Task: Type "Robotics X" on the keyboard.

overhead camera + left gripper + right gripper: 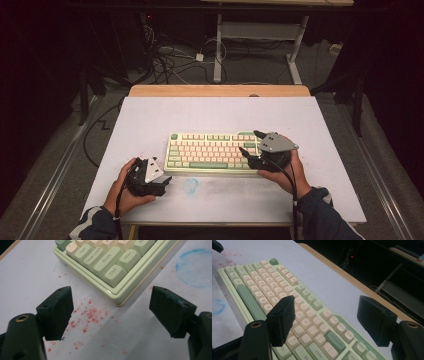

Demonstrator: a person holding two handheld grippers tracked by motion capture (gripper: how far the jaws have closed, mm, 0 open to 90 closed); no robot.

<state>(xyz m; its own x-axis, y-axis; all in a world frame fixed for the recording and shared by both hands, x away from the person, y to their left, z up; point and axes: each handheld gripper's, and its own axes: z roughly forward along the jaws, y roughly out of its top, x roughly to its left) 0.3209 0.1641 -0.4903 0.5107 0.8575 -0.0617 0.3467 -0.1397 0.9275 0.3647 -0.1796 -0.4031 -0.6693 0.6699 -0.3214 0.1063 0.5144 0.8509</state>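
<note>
The middle of the white tabletop (pixel 150 120) is taken up by one obstacle, the low pale-green keyboard with cream keys (pixel 212 152). Broad bare surface is left behind it up to the wooden far edge (pixel 220 90), and open strips are found at both its ends. In front of it a narrower band runs along the near edge (marked by a blue smudge (pixel 190 185) and red specks (pixel 87 315), both flat and no hindrance). Its near left corner is approached by the left gripper (pixel 111 315), whose black fingers (pixel 58 312) stand wide apart with nothing between. Above its right end the right gripper (pixel 325 320) is held, fingers spread.
</note>
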